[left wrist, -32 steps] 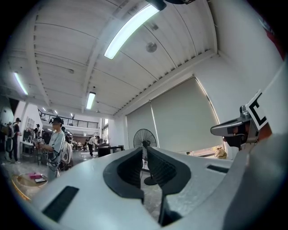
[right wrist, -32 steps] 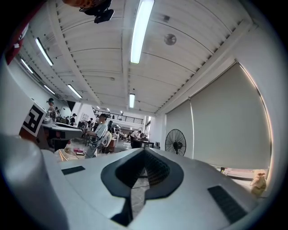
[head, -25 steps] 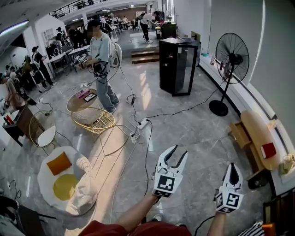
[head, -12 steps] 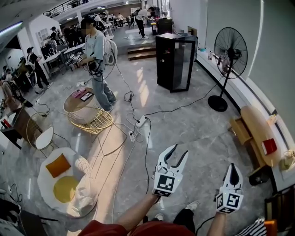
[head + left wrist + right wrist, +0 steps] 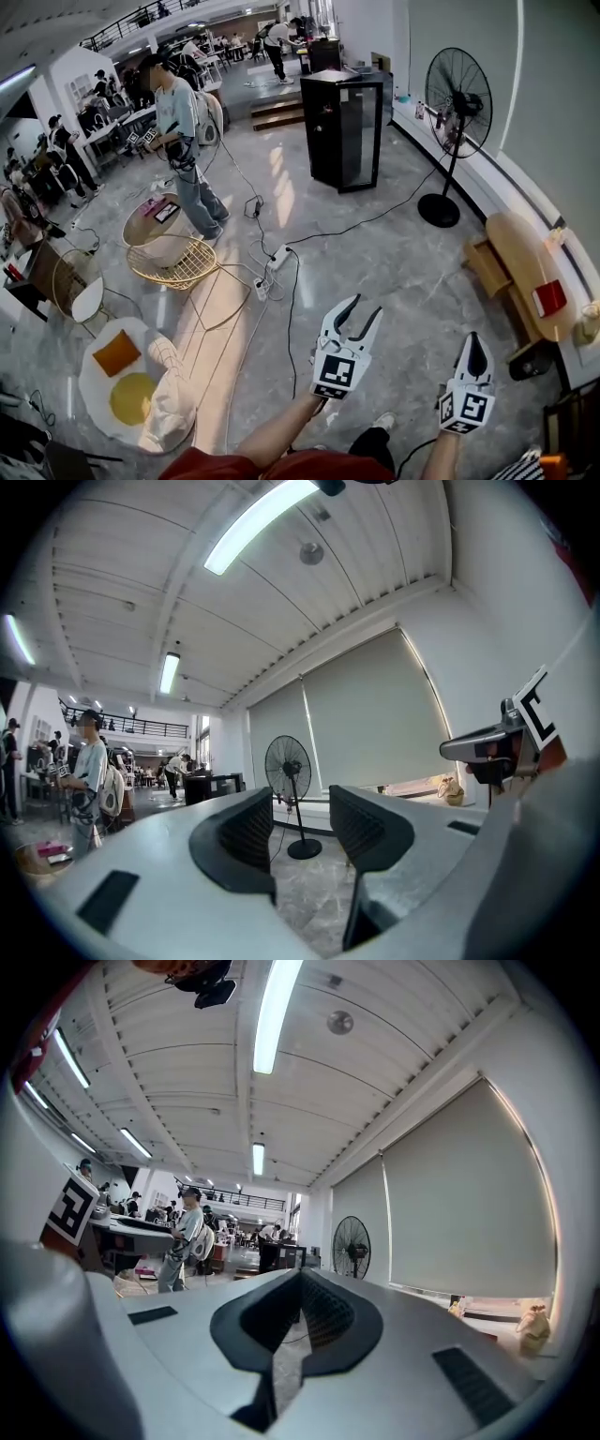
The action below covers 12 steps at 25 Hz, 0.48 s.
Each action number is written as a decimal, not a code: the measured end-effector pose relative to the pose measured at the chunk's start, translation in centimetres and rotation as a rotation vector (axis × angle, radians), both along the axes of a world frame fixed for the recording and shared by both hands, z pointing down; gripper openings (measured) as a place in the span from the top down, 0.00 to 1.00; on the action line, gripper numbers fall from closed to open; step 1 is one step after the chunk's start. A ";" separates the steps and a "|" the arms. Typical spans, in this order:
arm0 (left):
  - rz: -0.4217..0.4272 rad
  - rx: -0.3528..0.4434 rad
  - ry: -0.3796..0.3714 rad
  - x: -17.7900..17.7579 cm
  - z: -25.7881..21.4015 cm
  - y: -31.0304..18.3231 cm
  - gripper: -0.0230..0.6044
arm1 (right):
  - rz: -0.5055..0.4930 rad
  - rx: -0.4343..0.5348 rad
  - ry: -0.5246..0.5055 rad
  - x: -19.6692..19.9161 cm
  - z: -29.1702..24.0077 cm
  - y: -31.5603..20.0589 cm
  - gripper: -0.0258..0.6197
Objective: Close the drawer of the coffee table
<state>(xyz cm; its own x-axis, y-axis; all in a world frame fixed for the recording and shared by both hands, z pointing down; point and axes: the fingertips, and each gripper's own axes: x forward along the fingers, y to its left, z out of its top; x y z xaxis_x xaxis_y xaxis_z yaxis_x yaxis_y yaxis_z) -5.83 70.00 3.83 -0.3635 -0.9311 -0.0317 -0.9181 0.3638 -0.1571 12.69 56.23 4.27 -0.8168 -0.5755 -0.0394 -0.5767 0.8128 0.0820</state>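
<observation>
Head view: the room has slid past, but the open drawer [image 5: 487,267] of the coffee table [image 5: 520,248] is still well apart at right, so closing must wait. Left gripper view: left gripper [image 5: 300,825] jaws apart, empty. Right gripper view: right gripper [image 5: 300,1314] jaws together, empty.

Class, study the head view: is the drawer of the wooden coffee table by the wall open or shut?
Open. The drawer juts out from under the coffee table, well past the top's edge, toward the room.
</observation>
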 end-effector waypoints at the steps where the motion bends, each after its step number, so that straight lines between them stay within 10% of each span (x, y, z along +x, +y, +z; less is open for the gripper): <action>1: 0.007 -0.004 0.004 0.3 0.0 -1.6 0.68 | 0.009 -0.005 -0.005 0.4 0.1 -1.5 0.96; 12: 0.042 -0.011 0.021 2.4 -0.7 -18.4 0.69 | 0.048 -0.033 -0.009 3.5 0.3 -17.7 0.96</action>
<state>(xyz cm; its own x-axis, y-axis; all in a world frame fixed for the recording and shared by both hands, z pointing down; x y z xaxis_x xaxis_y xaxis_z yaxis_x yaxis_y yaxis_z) -3.44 51.55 3.14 -0.3241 -0.9459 -0.0139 -0.9359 0.3228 -0.1412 16.20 38.49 4.53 -0.7881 -0.6149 -0.0272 -0.6154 0.7866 0.0497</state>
